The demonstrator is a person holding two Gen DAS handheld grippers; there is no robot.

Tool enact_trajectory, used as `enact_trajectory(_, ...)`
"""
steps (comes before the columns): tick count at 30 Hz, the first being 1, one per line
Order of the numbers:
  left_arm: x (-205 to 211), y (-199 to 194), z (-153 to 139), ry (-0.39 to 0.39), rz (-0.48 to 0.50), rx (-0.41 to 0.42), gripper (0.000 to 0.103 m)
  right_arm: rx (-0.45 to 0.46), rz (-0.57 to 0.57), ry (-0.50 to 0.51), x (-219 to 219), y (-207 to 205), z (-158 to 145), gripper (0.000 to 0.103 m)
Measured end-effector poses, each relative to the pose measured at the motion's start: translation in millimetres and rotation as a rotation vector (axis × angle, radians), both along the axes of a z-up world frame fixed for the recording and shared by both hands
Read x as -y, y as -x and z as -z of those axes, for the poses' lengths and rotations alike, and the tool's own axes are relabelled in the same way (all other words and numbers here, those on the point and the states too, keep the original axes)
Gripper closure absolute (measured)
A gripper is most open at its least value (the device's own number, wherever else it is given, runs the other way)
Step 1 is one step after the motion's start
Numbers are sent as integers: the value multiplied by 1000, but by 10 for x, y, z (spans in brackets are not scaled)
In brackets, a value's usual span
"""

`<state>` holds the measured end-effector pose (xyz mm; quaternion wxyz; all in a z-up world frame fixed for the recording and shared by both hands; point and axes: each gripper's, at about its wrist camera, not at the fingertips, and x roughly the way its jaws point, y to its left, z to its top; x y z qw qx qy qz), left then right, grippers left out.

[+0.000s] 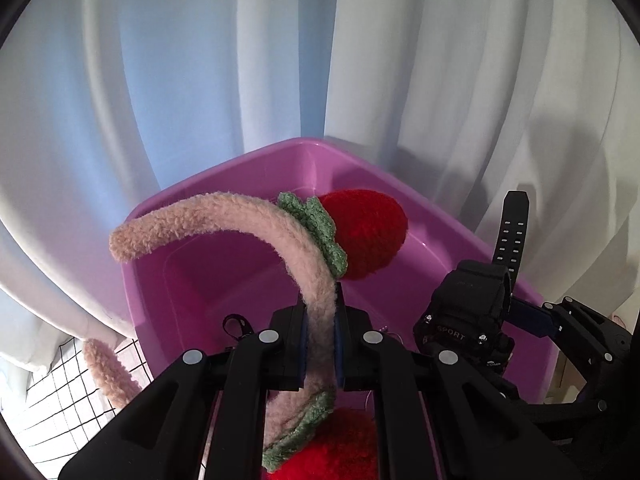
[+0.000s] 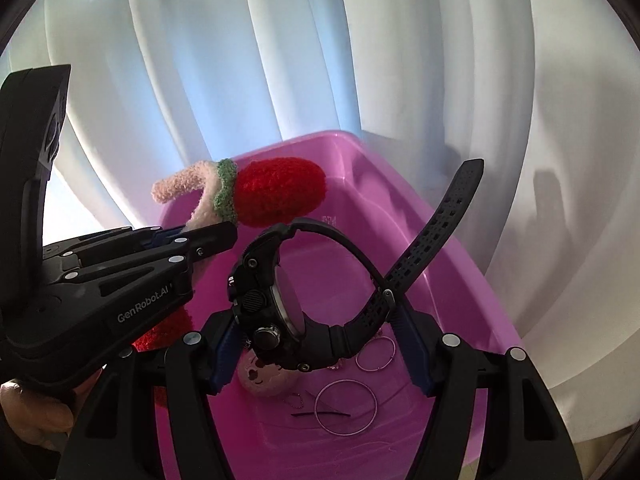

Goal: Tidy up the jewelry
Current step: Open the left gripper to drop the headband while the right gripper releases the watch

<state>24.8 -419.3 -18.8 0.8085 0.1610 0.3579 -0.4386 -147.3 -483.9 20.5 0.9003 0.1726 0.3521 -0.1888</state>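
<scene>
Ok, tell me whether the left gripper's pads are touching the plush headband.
Touching. The left wrist view shows the headband, pink and fuzzy with red strawberry ears, running straight between the left gripper, both blue pads pressed against its sides with no gap.

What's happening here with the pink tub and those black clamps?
A person is sorting accessories. The left tool is shut on a fuzzy headband with red strawberries; the right tool holds a black watch. Both hang over the tub, where rings and small trinkets lie.

bright backlit curtain [image 1: 240,60] | soft shadows | fisheye-warped edges | sharp focus
</scene>
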Motion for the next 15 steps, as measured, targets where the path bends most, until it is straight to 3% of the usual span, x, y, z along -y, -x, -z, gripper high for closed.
enact_trajectory(11,69,-32,131,-46,-36,-27,84,-48,3,-36,172,-112,142,38)
enact_trajectory(14,9,-44,107,-39,-57,-22,59,-71,15,-64,203,-113,158,37)
enact_trajectory(15,-10,-49,94,-35,-67,-17,43,-77,20,-75,218,-99,176,37)
